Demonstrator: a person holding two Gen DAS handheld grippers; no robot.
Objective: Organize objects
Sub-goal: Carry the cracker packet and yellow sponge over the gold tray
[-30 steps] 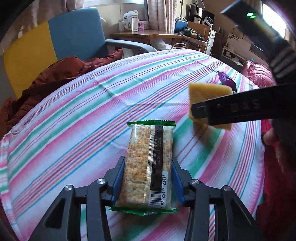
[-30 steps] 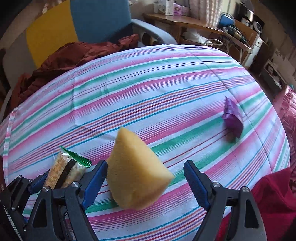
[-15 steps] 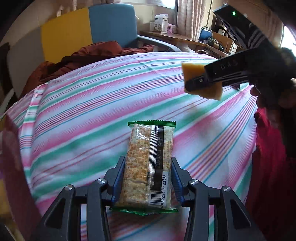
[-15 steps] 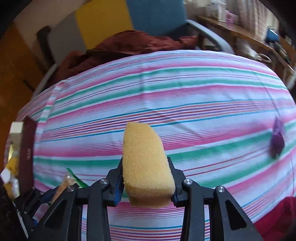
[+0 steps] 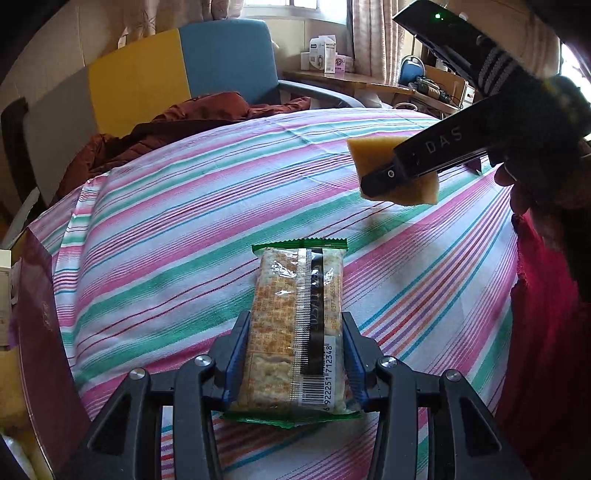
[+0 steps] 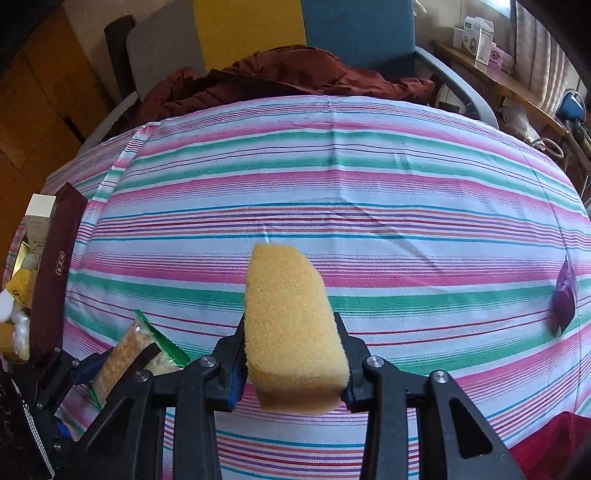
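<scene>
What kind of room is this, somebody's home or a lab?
Most likely a lived-in home room: a striped cloth covers the table, a rust-coloured garment is heaped by a blue and yellow chair, and curtains hang behind a cluttered desk.

Daylight comes from the curtained bright window [image 5: 295, 3] at the back and blows out white. The striped pink-green tablecloth [image 5: 221, 206] is evenly lit with soft shadows. Fisheye bends the edges; corners go dark; focus stays sharp.
</scene>
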